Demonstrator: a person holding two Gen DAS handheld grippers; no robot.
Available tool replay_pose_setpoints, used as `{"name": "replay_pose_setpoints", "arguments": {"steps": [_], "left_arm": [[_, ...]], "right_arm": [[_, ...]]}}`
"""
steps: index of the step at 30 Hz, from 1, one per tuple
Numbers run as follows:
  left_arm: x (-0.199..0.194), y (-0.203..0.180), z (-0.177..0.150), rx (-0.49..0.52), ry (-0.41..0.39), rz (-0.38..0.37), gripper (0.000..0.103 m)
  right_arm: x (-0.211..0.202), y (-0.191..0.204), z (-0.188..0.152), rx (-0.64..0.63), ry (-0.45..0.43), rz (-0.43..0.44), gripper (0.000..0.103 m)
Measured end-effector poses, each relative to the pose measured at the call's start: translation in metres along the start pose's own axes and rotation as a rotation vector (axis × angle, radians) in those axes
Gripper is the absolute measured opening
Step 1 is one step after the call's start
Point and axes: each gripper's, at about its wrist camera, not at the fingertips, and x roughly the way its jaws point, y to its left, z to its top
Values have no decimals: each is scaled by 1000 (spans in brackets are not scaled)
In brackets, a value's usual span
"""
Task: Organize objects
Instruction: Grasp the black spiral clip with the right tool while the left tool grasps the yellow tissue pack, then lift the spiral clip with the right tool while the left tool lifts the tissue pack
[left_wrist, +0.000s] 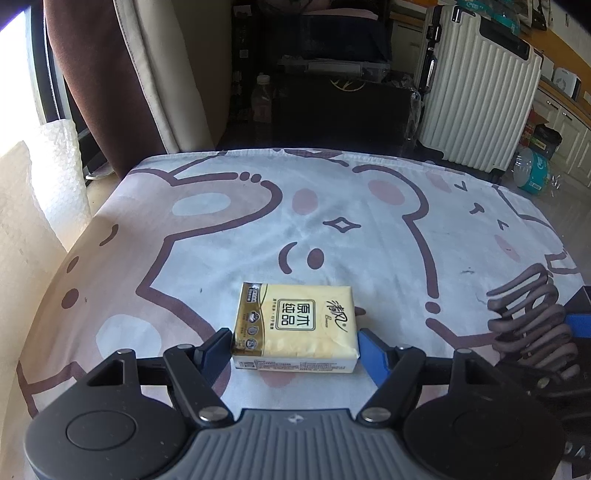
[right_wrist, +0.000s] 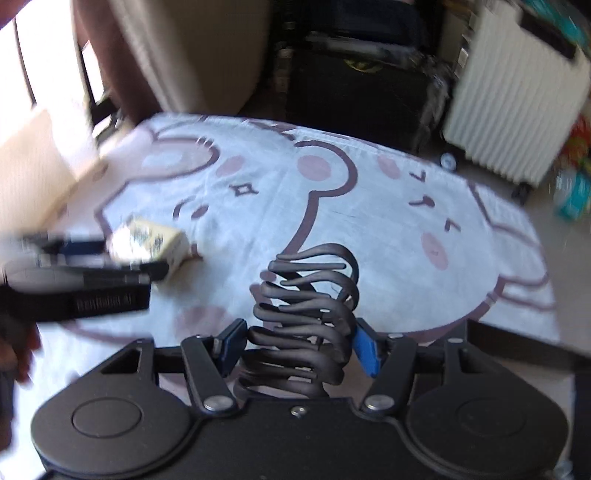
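Left gripper (left_wrist: 295, 345) clamped on yellow tissue pack (left_wrist: 297, 325), fingers touching both short sides; pack lies flat on bear-print cloth (left_wrist: 221, 221). Right gripper (right_wrist: 299, 345) clamped on dark wire rack (right_wrist: 306, 314), rack upright between fingers, above cloth. Tissue pack left of rack. Beyond table edge: black case (left_wrist: 343, 110), white ribbed suitcase (left_wrist: 480, 99), brown curtain (left_wrist: 96, 74).
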Motion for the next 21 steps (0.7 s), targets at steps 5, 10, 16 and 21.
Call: {"name": "replay_pose_setpoints", "arguments": {"steps": [5, 10, 16, 21], "left_arm": [[-7, 4, 0, -18, 17, -6, 74], [-11, 7, -2, -16, 43, -3, 74], [-16, 16, -4, -38, 69, 0, 74], [-21, 20, -5, -37, 85, -5, 74]], "right_arm": [[1, 34, -18, -307, 23, -69, 63], [-12, 45, -20, -324, 14, 28, 69], [-33, 60, -21, -294, 9, 239, 79], [-42, 64, -23, -264, 32, 312, 78]]}}
